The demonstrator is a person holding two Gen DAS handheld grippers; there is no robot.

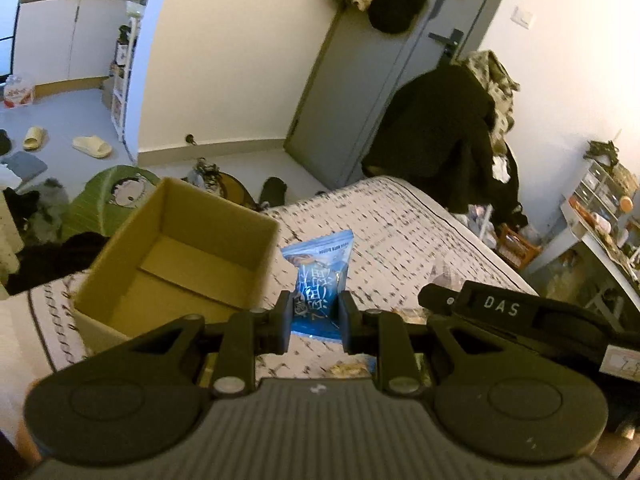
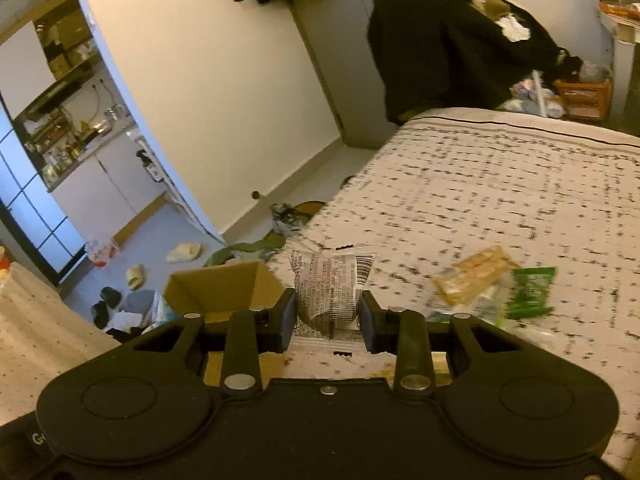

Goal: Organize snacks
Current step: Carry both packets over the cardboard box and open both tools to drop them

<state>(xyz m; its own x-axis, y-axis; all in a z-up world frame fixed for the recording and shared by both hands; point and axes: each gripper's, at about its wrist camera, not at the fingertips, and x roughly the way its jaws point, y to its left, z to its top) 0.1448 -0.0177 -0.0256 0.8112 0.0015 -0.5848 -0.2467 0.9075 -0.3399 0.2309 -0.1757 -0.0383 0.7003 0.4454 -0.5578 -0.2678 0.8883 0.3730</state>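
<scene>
Both claws grip snacks above the bed (image 2: 480,184): left claw (image 1: 314,316) a blue packet (image 1: 320,276), right claw (image 2: 326,316) a clear-wrapped cake (image 2: 328,292). Carrying step; next, each goes over the cardboard box (image 1: 176,256) and is released.

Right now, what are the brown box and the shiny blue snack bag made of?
The box looks like plain cardboard: dull tan walls, folded flaps on its floor, no shine. The blue snack bag, pinched in the left claw, looks like thin glossy plastic film: it glints, wrinkles and has a crimped top edge. It might be foil-lined; I can't tell.
</scene>
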